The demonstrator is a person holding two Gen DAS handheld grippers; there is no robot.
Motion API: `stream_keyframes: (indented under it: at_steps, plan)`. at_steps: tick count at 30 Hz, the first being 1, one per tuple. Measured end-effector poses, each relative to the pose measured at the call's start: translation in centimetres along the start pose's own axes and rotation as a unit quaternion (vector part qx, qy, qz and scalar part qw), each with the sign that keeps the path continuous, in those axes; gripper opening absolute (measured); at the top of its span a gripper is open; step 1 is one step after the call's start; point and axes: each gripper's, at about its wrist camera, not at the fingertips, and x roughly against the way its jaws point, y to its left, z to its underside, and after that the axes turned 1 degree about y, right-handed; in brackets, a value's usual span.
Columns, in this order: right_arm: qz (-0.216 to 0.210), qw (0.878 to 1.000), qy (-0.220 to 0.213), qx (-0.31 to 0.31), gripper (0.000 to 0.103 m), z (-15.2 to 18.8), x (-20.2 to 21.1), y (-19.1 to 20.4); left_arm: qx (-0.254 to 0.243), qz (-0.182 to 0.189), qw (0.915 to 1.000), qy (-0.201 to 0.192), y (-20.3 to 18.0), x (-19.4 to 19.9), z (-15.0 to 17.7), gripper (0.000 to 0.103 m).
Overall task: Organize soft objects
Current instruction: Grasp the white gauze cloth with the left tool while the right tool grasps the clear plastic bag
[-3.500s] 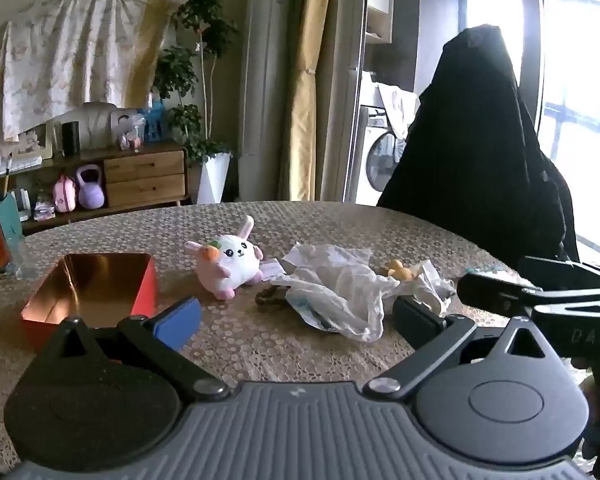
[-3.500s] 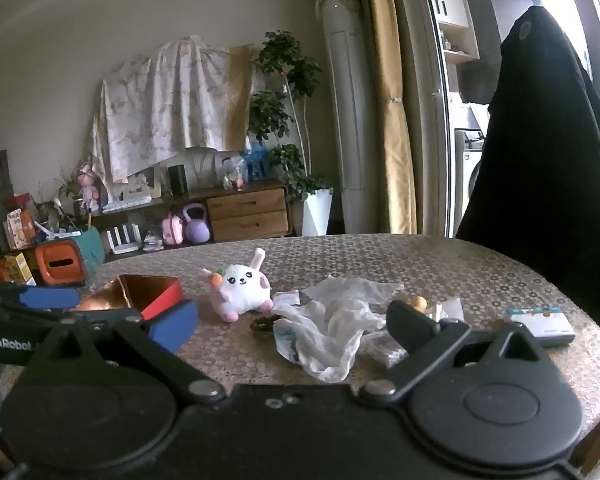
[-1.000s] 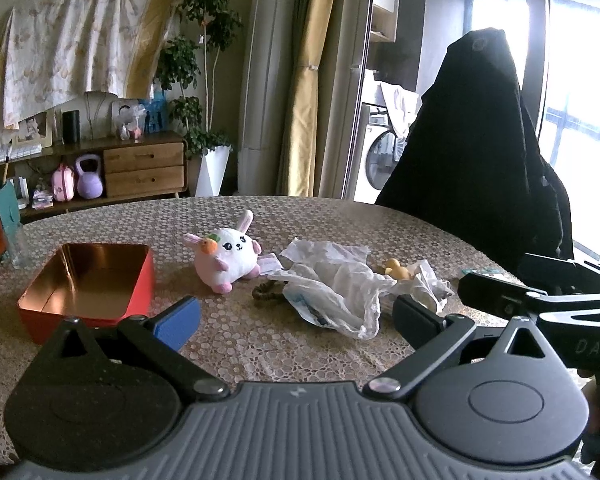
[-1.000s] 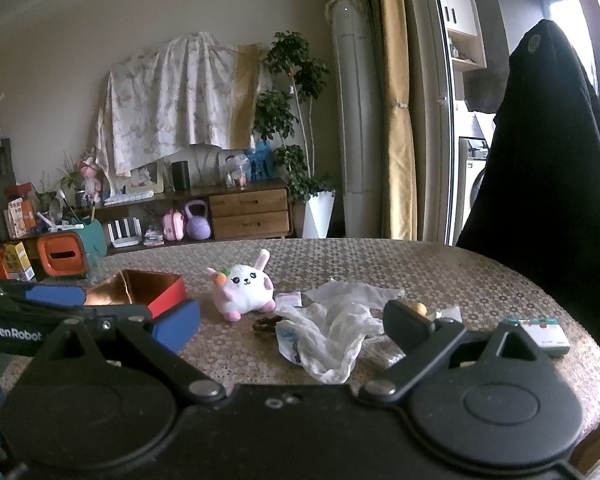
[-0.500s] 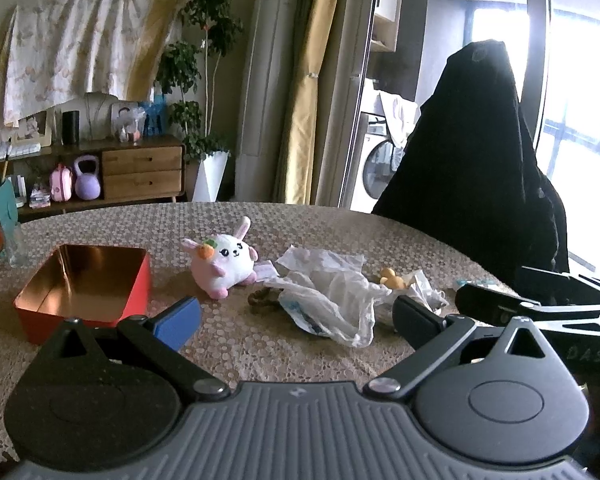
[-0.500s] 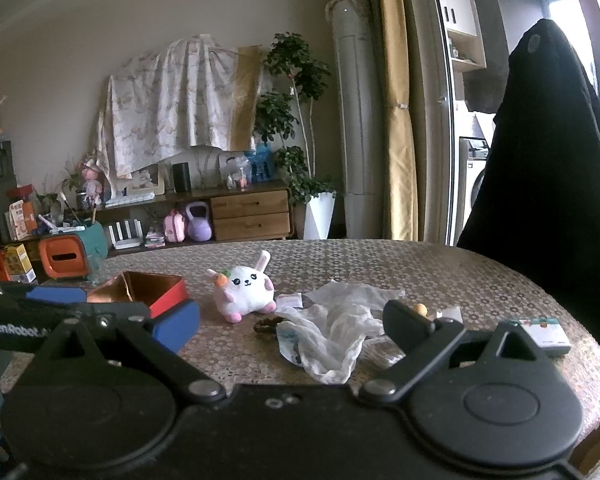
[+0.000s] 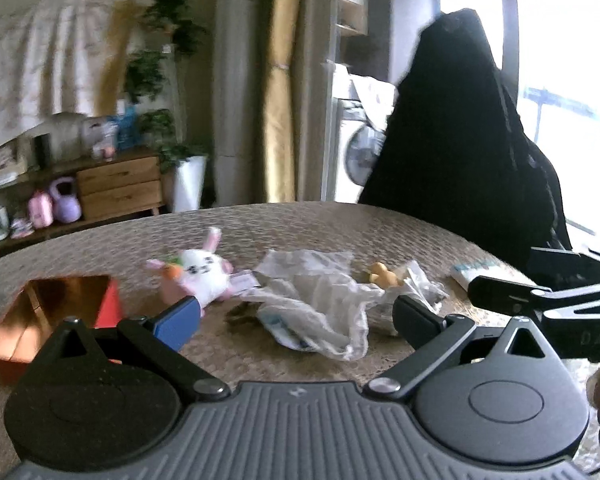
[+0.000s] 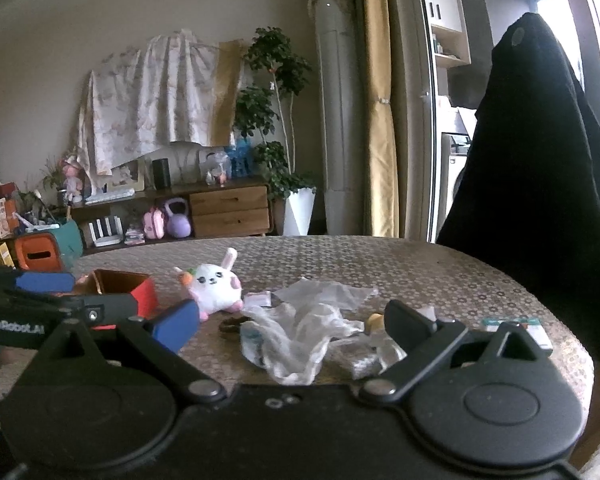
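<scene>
Both grippers hover at the near edge of the table (image 8: pixel 380 256), neither touching anything. Left gripper (image 7: pixel 296 316): jaws spread wide, nothing between them. Right gripper (image 8: pixel 292 322): same, wide apart w/ nothing held.

Bare patterned cloth runs along the near edge below the jaws, w/ more open room across the far half up to the rounded far edge.

Red tin box (image 7: pixel 56 312) sits toward the left edge, lid off, shiny copper-coloured inside, nothing visible in it.

Crumpled white plastic bag (image 7: pixel 320 304) lies mid-table, thin and wrinkled, a dark ring-like item (image 8: pixel 232 325) at its left side; can't tell what it is. A small yellow toy (image 7: pixel 384 274) pokes out by the bag's right side. Flat teal-striped packet (image 8: pixel 516 326) lies near the right edge.

Plush bunny (image 8: pixel 214 286), round, white w/ pink ears and an orange carrot, rests between box and bag, apart from the box, a paper tag at its right.

Black garment (image 8: pixel 540 184) drapes a chair beyond the far-right edge.
</scene>
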Motion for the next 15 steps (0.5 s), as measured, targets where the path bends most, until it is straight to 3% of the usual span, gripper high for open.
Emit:
stream_keyframes:
  at_steps: [6,15]
  plan:
    - [0.025,0.999,0.033,-0.001,0.098,0.8,-2.9,-4.2,-0.004,0.026,0.9989,0.037,-0.9,-5.1,-0.5,0.103]
    - [0.047,0.995,0.091,-0.004,0.09,2.5,-7.3,-9.2,0.004,0.007,0.9966,0.082,-0.9,-12.5,-0.7,0.103]
